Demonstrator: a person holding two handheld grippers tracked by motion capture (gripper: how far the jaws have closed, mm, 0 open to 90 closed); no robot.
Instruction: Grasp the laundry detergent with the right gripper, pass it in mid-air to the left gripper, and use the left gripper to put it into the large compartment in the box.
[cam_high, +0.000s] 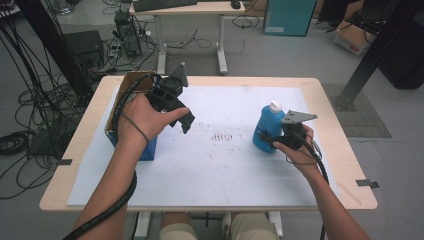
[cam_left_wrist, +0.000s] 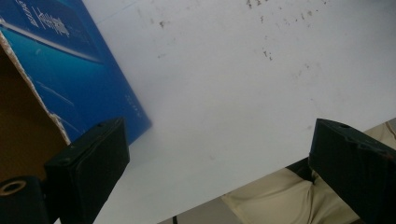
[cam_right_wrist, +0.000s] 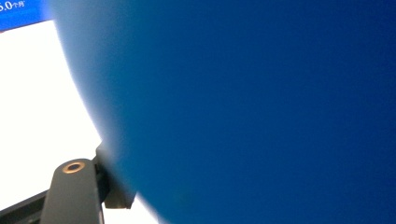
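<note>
A blue bottle (cam_high: 266, 129) with a white cap stands upright at the right of the white mat (cam_high: 220, 165). My right gripper (cam_high: 276, 137) is closed around its lower body from the right. In the right gripper view the bottle (cam_right_wrist: 261, 107) is pressed close against the one jaw that shows. An open blue cardboard box (cam_high: 131, 85) with a brown inside stands at the mat's left edge. My left gripper (cam_high: 186, 120) hovers just right of the box, open. In the left gripper view its jaws stand wide apart over bare mat, with the box (cam_left_wrist: 70, 70) to the left.
The mat covers a wooden table (cam_high: 330, 100) and has dark scuff marks (cam_high: 222, 136) at its middle. Behind the table are a white desk (cam_high: 190, 10), floor cables (cam_high: 30, 100) at the left and a black frame post (cam_high: 375, 50) at the right.
</note>
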